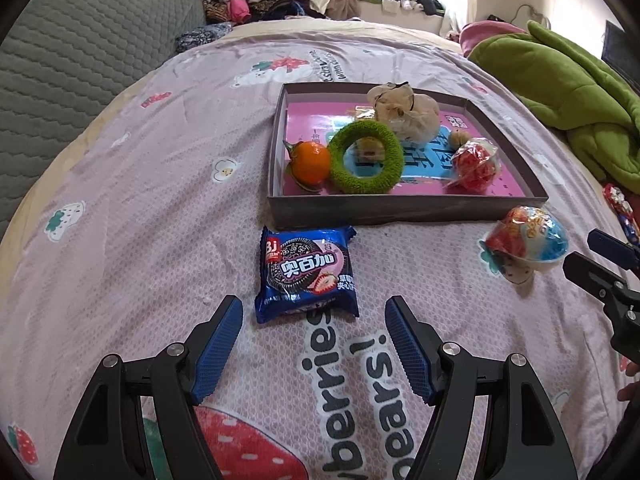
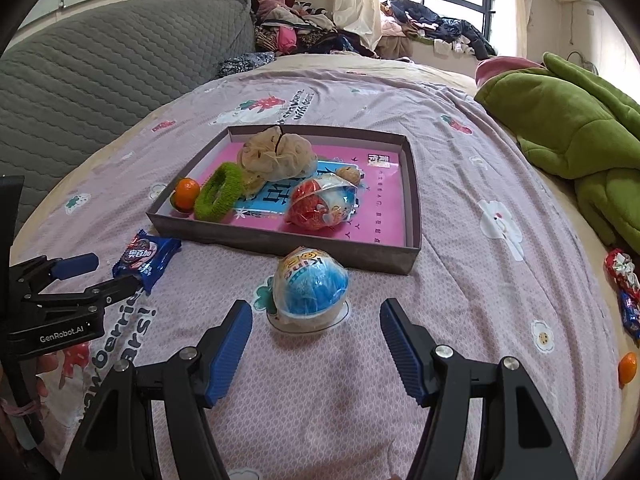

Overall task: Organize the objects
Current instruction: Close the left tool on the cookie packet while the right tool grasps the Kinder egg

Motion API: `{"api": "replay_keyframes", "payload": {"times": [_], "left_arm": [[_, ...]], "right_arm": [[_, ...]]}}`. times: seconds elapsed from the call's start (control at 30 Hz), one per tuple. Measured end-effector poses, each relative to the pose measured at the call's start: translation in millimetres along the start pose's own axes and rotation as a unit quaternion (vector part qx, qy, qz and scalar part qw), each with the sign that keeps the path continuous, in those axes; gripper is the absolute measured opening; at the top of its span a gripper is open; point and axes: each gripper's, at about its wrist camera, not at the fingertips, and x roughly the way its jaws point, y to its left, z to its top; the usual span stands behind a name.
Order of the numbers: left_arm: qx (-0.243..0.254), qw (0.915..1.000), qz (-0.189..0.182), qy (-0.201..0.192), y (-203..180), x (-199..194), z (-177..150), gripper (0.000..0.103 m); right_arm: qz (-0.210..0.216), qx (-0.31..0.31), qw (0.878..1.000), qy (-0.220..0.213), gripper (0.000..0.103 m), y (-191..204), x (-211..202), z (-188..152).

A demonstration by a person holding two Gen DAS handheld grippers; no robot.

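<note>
Left gripper jaws released, empty, hovering just short of blue foil cookie packet lying flat on pink printed bedsheet. Right gripper jaws released too, empty, poised either side of blue-and-white plastic egg toy on sheet, just in front of shallow grey cardboard tray. Inside tray: orange tangerine, fuzzy green ring, beige mesh pouch, red-and-white wrapped egg. Farther right: green plush blanket, red candy wrapper.
</note>
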Motion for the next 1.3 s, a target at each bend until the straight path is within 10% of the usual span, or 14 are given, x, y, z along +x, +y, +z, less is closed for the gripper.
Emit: {"api": "replay_keyframes", "payload": {"times": [1.3], "left_arm": [[-0.041,0.9989,-0.003,0.024,12.4,61.3,21.2,0.075]], "right_arm": [[0.007,0.004,0.999,0.033,0.065,-1.5,76.3,7.8]]}}
